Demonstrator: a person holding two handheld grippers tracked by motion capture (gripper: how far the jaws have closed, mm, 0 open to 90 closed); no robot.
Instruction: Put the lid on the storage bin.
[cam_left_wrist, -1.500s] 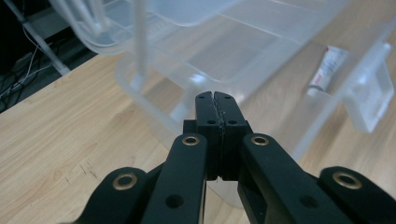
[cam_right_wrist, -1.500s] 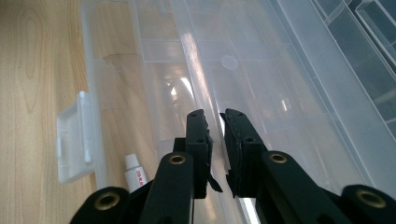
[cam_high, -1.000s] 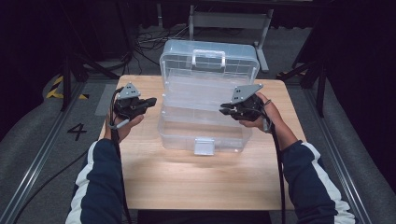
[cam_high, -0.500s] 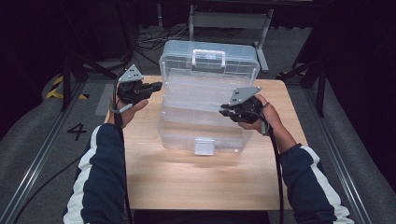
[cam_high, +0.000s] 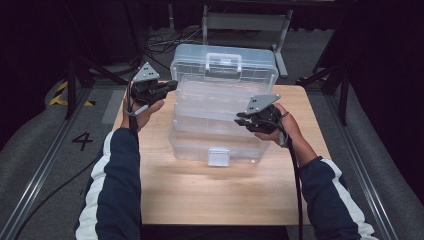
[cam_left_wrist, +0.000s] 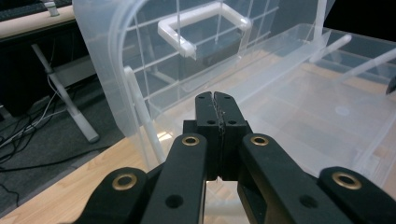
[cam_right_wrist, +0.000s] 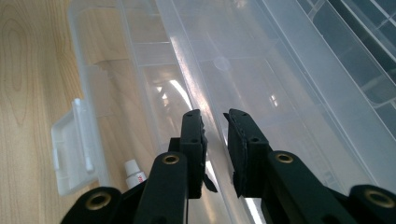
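Note:
A clear plastic tiered toolbox (cam_high: 225, 115) stands open on the wooden table (cam_high: 200, 200), its lid with the white handle (cam_high: 223, 62) tilted up at the back. My left gripper (cam_high: 172, 85) hovers by the lid's left edge; in the left gripper view its jaws (cam_left_wrist: 215, 100) are shut with nothing between them, pointing into the upper tray (cam_left_wrist: 299, 107). My right gripper (cam_high: 240, 117) sits at the right end of the middle tray. Its jaws (cam_right_wrist: 214, 119) stand slightly apart astride the tray's thin rim (cam_right_wrist: 187, 70), with a gap showing beside it.
The toolbox's front latch (cam_high: 219, 156) hangs open over the bottom tier. A small white tube with red print (cam_right_wrist: 134, 173) lies in the bottom compartment. Bare table lies in front of the box. Metal stands and cables (cam_high: 165, 42) sit on the floor behind.
My left gripper has risen and moved back, from the box's middle tier up to the lid's left edge. The right gripper has stayed at the tray's right end.

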